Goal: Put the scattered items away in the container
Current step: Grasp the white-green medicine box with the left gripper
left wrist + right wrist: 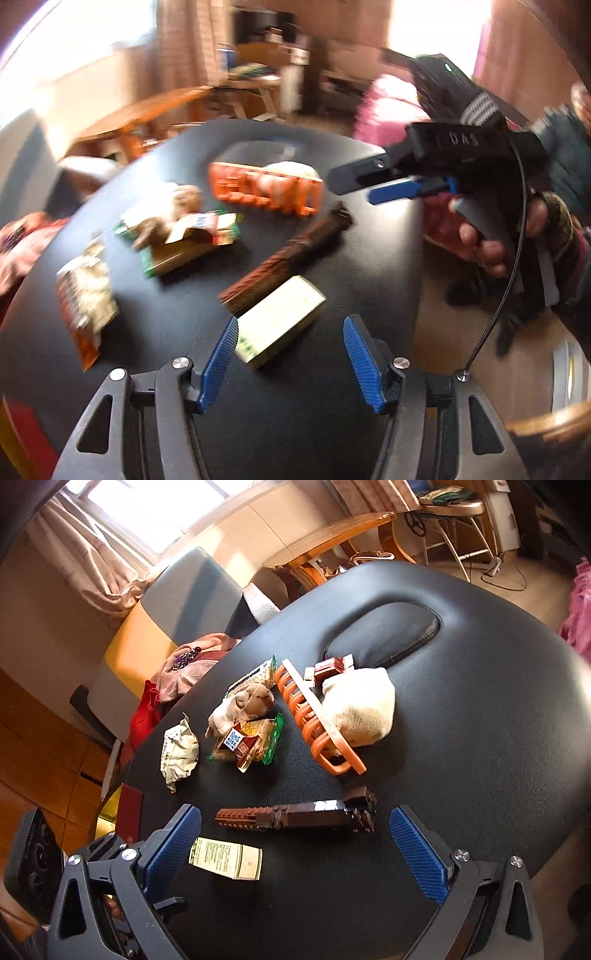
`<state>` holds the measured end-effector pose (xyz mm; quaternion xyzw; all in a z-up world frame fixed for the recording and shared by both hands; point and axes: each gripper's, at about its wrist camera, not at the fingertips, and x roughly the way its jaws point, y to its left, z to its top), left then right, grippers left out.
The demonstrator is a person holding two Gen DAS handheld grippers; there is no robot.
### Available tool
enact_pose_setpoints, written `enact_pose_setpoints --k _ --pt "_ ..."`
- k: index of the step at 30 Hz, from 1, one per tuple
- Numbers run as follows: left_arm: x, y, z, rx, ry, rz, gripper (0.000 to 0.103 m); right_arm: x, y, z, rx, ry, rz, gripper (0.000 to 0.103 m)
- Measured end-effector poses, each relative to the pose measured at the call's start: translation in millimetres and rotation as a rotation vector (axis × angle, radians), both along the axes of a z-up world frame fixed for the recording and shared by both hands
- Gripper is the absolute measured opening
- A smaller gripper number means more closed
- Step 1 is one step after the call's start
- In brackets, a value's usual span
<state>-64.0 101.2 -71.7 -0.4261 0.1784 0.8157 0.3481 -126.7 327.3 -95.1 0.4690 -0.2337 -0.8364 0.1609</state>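
Note:
An orange slatted basket (317, 716) (264, 188) stands on the black padded table (480, 720), with a cream sock (364, 705) and a small brown packet (330, 666) in it. A long brown brick-built piece (295, 814) (284, 258) and a pale yellow box (227, 856) (280, 325) lie near the front. My left gripper (290, 332) is open, with the yellow box by its left finger. My right gripper (295, 834) is open above the brown piece and box. The right gripper also shows in the left wrist view (354, 186), hovering at the table's right edge.
Snack packets with a brownish sock on top (247, 727) (181, 229) and a crumpled white wrapper (179, 753) (86, 291) lie on the table's left. A grey and yellow chair (166, 620) with clothes stands beyond the table. The left wrist view is blurred.

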Motion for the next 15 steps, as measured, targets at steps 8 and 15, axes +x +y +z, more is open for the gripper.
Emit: enact_pose_setpoints --k 8,15 --pt "-24.1 17.0 -23.4 -0.085 -0.04 -0.076 0.058 9.8 1.6 -1.6 -0.038 0.015 -0.005 0.103" --pt "-23.0 8.7 -28.1 -0.088 -0.048 -0.014 0.044 4.6 0.7 -8.7 -0.021 0.003 0.004 0.103"
